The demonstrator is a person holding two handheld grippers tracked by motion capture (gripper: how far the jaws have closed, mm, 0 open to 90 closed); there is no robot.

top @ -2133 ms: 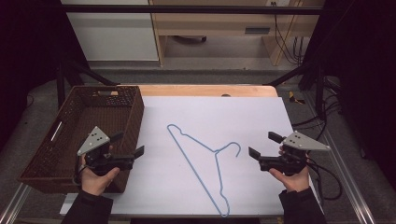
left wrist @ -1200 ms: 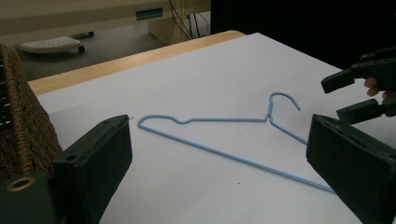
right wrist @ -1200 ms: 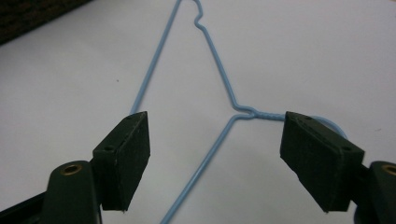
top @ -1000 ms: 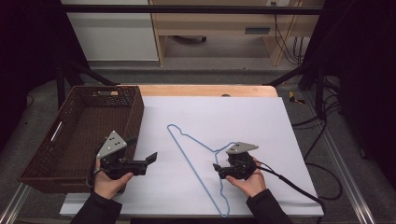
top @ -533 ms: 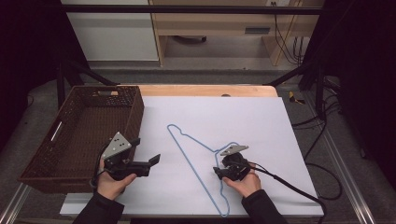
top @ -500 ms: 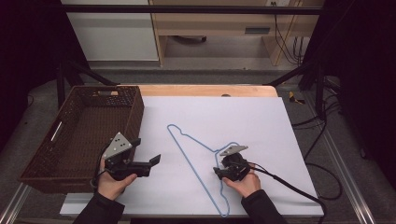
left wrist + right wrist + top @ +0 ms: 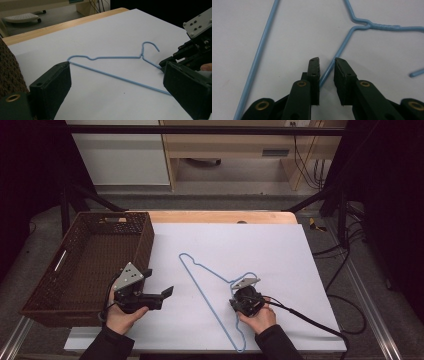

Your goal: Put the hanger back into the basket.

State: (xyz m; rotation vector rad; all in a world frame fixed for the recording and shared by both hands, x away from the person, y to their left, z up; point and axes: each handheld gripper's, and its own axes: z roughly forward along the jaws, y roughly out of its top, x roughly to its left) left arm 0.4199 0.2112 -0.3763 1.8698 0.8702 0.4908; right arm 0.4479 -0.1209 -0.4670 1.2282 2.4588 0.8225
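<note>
A: Where does the hanger sit?

B: Flat on the white desk, a thin blue wire one. Its hook curls at about 3 o'clock of its body, and the long bar runs from 11 o'clock down to 5 o'clock. The brown basket stands at 9 o'clock of it, well apart.

A: Why is the right claw tipped down so low?

B: I'd judge it has to come down close to the desk, since the wire lies flat and gives nothing to grip otherwise. Its jaws straddle the slanted shoulder wire just below the twisted neck. They have just been closing, with the wire between them, but a narrow gap shows on each side, so the pads don't press on it yet.

A: And the left claw?

B: Wide apart, holding nothing. It hovers level, aimed across the desk at the hanger, near the basket's corner. My guess is it waits to take the other shoulder.

A: What differs from two seconds ago?

B: Then the right claw sat far out at 3 o'clock of the hanger, near the desk's edge. Now it stands over the wire by the hook. The left claw has shifted slightly inward. The hanger lies just where it did.
</note>
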